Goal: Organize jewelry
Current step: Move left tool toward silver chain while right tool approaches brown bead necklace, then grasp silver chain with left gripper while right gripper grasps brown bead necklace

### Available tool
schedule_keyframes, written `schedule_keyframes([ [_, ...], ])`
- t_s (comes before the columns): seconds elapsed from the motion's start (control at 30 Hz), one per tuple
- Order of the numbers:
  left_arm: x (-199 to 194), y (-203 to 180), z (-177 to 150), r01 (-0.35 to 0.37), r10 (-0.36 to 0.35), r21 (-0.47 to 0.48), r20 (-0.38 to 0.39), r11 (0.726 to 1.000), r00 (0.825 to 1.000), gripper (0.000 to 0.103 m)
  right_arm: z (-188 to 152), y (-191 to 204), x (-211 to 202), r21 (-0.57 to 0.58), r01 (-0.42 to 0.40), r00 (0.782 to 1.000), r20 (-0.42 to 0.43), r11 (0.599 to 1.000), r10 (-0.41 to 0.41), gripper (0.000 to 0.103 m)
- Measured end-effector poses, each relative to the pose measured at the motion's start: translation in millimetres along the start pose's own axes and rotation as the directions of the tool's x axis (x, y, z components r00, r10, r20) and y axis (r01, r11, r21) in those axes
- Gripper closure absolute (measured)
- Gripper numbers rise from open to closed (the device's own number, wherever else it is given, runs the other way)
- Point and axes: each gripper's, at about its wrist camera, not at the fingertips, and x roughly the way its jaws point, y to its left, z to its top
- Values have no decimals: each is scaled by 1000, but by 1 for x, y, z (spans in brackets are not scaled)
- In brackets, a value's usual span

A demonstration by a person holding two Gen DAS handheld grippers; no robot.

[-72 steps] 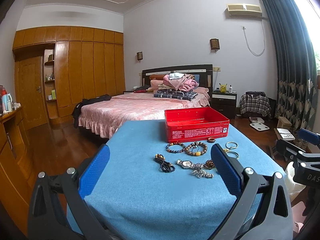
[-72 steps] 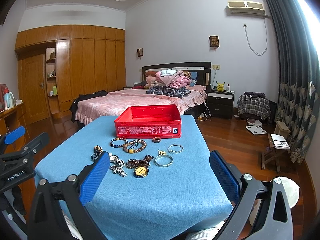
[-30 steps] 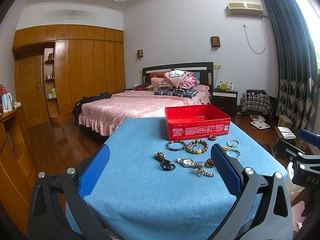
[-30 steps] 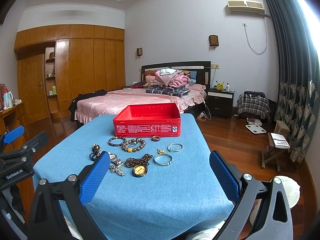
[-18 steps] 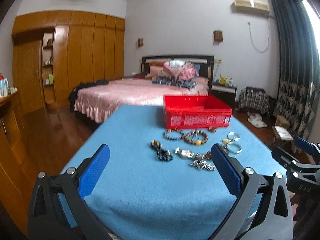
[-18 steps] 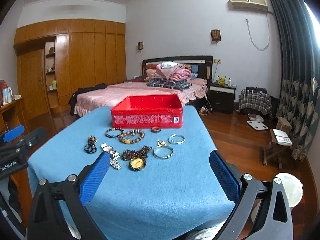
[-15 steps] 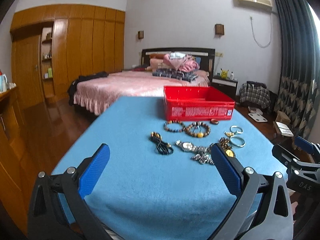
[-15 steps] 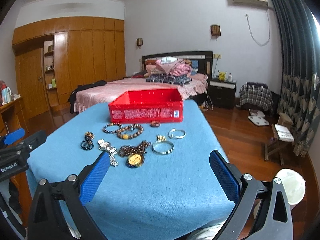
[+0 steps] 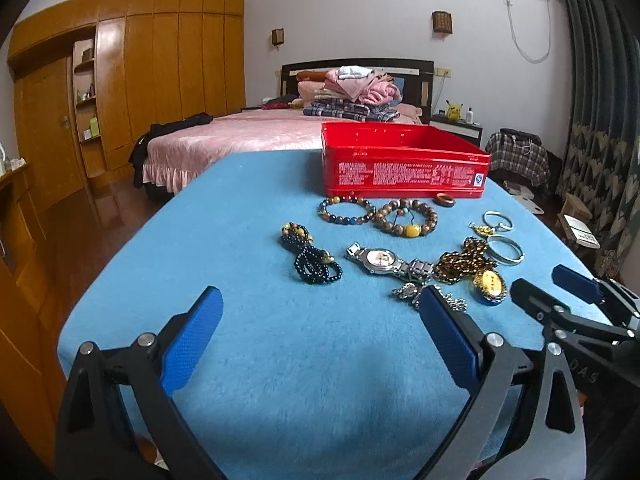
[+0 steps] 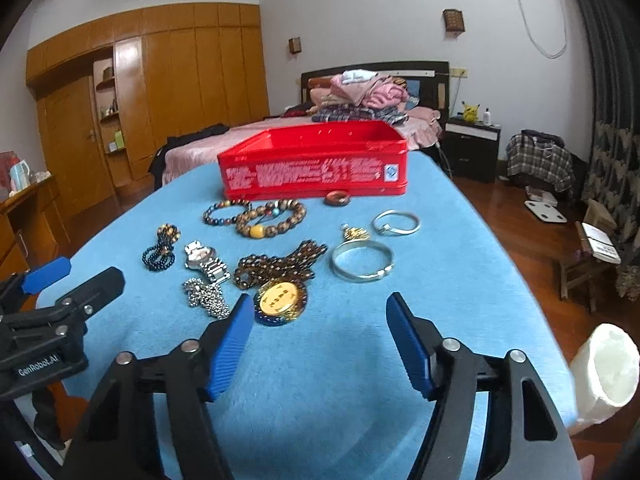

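Jewelry: all loose on the blue tablecloth [image 10: 460, 280], nothing in the red tin [image 10: 316, 168] yet, which sits open at the far end.
Closest piece: gold medallion [image 10: 280, 298] on its brown bead necklace [image 10: 280, 264], lying just ahead of the right gripper [image 10: 320, 330], a bit left of center; the beads trail away toward the tin.
Right gripper: jaws partly open, holding nothing.
Left gripper [image 9: 320, 322]: jaws spread wide, empty too, hanging over bare cloth short of the black bead strand [image 9: 312, 260] and the silver watch [image 9: 384, 260].
Who's nearer: I'd say the right one gets the medallion, or the silver bangle [image 10: 362, 264] just beyond.
Other bits: two bead bracelets [image 10: 256, 214] and a brown ring [image 10: 338, 197] right by the tin's front wall.
Writing: "GenRobot.AI" on the left gripper's body; white print on the tin is too blurry to read.
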Motion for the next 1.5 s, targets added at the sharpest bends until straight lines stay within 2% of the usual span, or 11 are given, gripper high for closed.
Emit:
schedule_keyframes([
  [0.1,8,2,-2,-5,5,-6,-13,1000,1000,8,0,3,10,1,-10,1000,-15,1000,10,38],
  [0.2,14,4,-2,-13,13,-4,-18,1000,1000,12,1,6,18,-7,-22,999,-24,1000,22,43],
  [0.3,21,7,-2,-11,11,-2,-33,1000,999,18,4,13,26,-25,-25,999,-28,999,24,44],
  [0.43,27,6,-2,2,-2,-2,-43,1000,999,18,10,19,35,-44,-42,998,-38,998,40,45],
  [0.63,29,0,0,33,-33,0,-48,999,998,18,12,14,35,-79,-64,996,-61,995,59,67],
  [1.0,31,-41,2,122,-121,24,-63,992,991,20,4,-15,14,-84,-4,998,-65,996,-2,68],
  [1.2,46,-55,-1,132,-129,17,-105,991,986,27,2,-26,11,-62,-16,999,-53,998,12,68],
  [1.4,49,-65,-6,145,-142,17,-111,989,984,40,2,-28,12,-46,-31,999,-44,998,29,67],
  [1.47,50,-65,-6,153,-151,15,-104,988,983,56,2,-29,12,-41,-36,998,-44,999,34,67],
  [1.5,50,-64,-6,155,-153,10,-100,988,983,60,2,-28,12,-40,-36,998,-44,999,34,67],
])
